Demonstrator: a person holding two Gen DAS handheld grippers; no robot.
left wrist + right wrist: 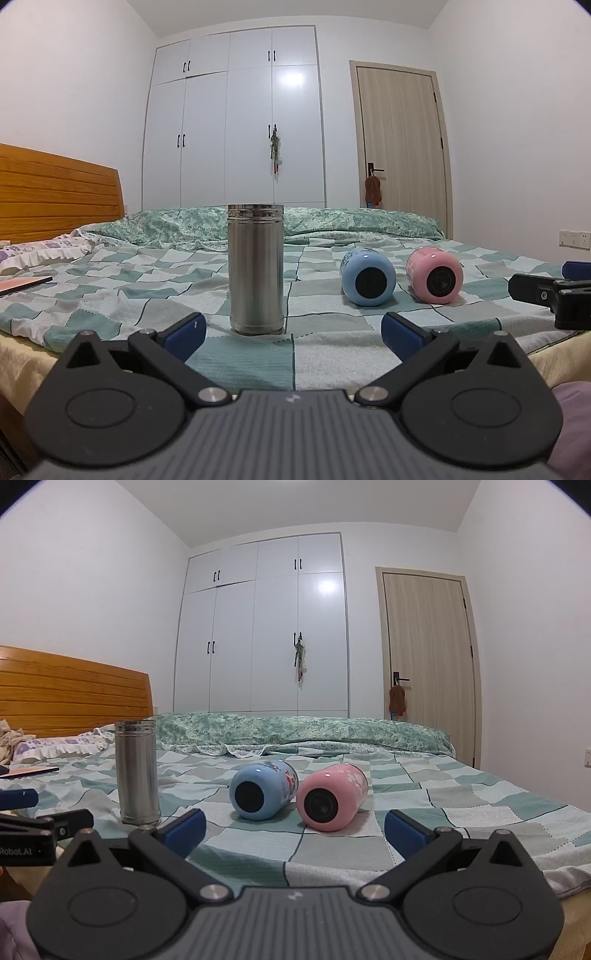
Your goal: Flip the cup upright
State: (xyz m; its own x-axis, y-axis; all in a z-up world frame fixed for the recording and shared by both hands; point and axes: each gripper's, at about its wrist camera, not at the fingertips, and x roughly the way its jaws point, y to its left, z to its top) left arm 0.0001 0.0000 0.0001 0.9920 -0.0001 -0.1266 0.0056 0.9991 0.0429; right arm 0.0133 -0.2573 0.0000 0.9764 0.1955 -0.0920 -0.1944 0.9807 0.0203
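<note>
Lying on their sides on the checked bedspread (461, 794), the blue cup (260, 792) and pink cup (330, 799) touch, bases toward us — both need righting. Off to their left the steel cup (256, 267) stands upright. The right gripper (294, 829) faces the pair, jaws wide; the left gripper (293, 332) gapes too — empty, just short of the steel one.

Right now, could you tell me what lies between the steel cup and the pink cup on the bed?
The blue cup lies on its side between the upright steel cup and the pink cup, close beside the pink one; both wrist views show this.
</note>
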